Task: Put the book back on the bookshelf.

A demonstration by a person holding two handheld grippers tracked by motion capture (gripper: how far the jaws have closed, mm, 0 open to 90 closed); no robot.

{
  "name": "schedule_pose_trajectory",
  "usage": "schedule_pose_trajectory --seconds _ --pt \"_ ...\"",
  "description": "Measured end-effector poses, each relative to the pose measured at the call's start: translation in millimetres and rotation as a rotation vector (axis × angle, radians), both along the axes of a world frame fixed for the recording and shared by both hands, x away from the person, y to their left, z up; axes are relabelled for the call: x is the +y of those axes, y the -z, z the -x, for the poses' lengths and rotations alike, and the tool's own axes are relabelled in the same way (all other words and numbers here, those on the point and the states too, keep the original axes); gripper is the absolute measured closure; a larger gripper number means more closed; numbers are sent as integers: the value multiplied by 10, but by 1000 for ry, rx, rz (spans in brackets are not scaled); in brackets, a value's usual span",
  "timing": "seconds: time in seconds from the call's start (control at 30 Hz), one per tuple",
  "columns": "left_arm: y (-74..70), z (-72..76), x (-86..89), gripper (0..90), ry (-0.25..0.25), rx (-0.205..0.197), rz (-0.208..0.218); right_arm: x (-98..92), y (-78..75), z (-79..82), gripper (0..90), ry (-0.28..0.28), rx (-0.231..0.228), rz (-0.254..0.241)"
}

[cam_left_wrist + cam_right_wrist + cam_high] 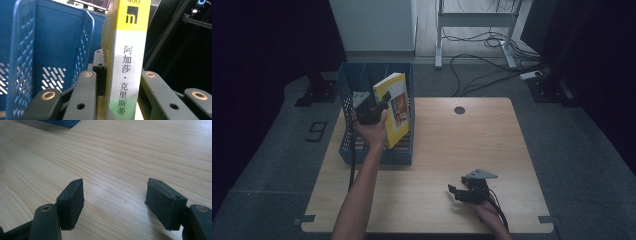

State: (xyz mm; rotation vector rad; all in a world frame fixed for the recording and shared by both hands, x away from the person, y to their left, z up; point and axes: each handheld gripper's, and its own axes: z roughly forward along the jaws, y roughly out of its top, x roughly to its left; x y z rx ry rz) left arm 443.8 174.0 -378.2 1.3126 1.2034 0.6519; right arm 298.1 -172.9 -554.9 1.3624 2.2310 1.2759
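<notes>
I am reaching my left arm forward with its gripper (pixel 371 107) clamped tight, while my right gripper (pixel 458 192) is resting with jaws parted.

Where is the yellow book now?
In the high view, the yellow book is held by the left gripper over the blue file box at the table's left.

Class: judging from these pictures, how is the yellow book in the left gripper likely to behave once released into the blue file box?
The yellow book looks stiff, clamped by its spine. Standing tilted in the blue file box, it would probably tip sideways against a divider.
</notes>
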Motion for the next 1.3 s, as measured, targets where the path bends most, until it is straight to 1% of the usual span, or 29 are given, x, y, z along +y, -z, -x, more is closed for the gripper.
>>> schedule_pose_trajectory --seconds 0.33,0.43,0.47,0.5,0.53,0.57,0.6,0.8,1.0,1.3 --pt "85 -76 -59 751 -4 11 -31 6 0 2 300 0 -2 4" --pt "110 -76 -80 753 -18 0 -38 8 0 3 300 0 -4 7" --pt "126 -72 -113 752 -28 -16 -53 9 0 3 300 0 -4 8" --pt "126 -72 -113 752 -28 -16 -53 9 0 3 300 0 -4 8" --pt "143 -91 -137 752 -25 -10 -64 11 0 4 300 0 -5 10" --pt "143 -91 -137 752 -25 -10 -64 11 0 4 300 0 -5 10" --pt "166 -114 -148 752 -21 3 -54 10 0 4 300 0 -5 11" --pt "232 -143 -173 751 -28 13 -55 15 -1 6 300 0 -7 16" --pt "331 -174 -176 750 -38 25 -45 18 -1 7 300 3 -7 15" --pt "462 -207 -174 750 -57 48 -48 21 -2 9 297 4 -7 18"
